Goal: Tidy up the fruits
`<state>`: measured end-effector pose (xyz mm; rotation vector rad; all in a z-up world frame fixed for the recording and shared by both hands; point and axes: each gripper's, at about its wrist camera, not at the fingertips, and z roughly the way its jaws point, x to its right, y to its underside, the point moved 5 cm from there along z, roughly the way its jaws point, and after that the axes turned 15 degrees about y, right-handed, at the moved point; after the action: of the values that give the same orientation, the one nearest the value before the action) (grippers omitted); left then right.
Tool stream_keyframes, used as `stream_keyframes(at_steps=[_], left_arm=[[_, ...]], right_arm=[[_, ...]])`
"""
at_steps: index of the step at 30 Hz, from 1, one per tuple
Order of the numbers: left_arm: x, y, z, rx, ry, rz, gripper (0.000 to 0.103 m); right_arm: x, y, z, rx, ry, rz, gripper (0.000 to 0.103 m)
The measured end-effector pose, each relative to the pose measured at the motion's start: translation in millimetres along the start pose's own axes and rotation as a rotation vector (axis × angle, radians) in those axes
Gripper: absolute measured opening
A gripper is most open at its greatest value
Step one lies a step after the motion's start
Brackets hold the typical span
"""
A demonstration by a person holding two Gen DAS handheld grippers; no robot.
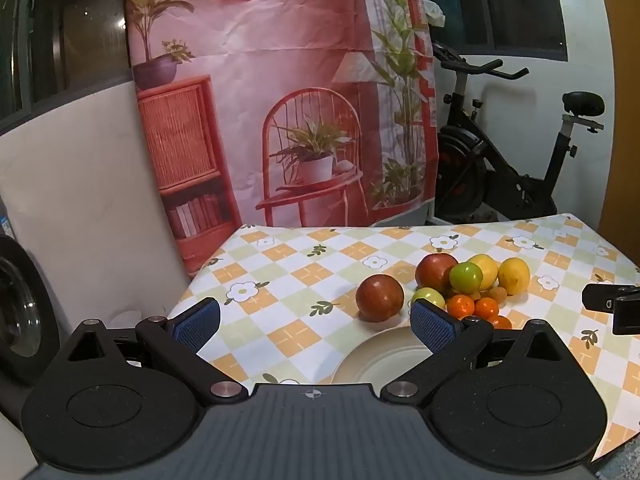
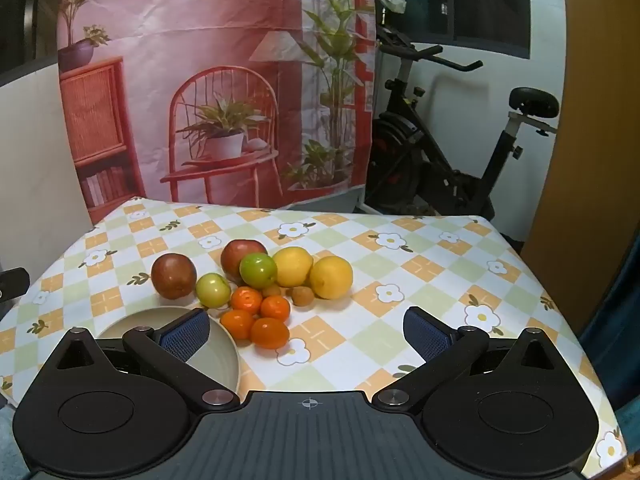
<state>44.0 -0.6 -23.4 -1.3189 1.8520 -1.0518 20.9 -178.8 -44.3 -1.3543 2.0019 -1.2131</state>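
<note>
Checkered tablecloth carries piled fruits ahead — both grippers, left gripper and right gripper, gape wide, empty, above a plate.

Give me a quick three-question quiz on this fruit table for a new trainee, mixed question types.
1. True or false: the plate already holds fruit.
2. How many small oranges lie in the cluster? A) two B) four C) six
3. Fill in: the jaws of the left gripper and the right gripper are both ____.

Key: 1 false, the plate is bare where visible. 2 B, four. 3 open, holding nothing.
</note>
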Motion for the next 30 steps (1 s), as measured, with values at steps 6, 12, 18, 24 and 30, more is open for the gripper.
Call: stream_keyframes(at_steps=[6, 12, 18, 24, 30], left_arm=[[2.6, 0.0, -0.7, 0.001, -0.003, 0.004, 0.102], [1.3, 0.2, 0.2, -0.004, -0.003, 0.006, 0.102], [-3.9, 1.1, -3.5, -0.005, -0.006, 0.002, 0.102], [-2.9, 0.7, -2.2, -0.007, -0.005, 0.007, 0.102], [-2.8, 0.9, -2.5, -0.008, -0.005, 0.008, 0.102]], right_arm=[[0.9, 0.3, -0.3, 0.0, 0.003, -0.002, 0.103], [-0.3, 0.5, -1.0, 0.003, 0.012, -0.009, 0.103], [-0.4, 0.2, -0.9, 0.003, 0.014, -0.012, 0.103], [-0.3, 0.0, -0.4, 0.003, 0.015, -0.013, 0.103], [-0.1, -0.2, -0.1, 0.003, 0.016, -0.014, 0.103]])
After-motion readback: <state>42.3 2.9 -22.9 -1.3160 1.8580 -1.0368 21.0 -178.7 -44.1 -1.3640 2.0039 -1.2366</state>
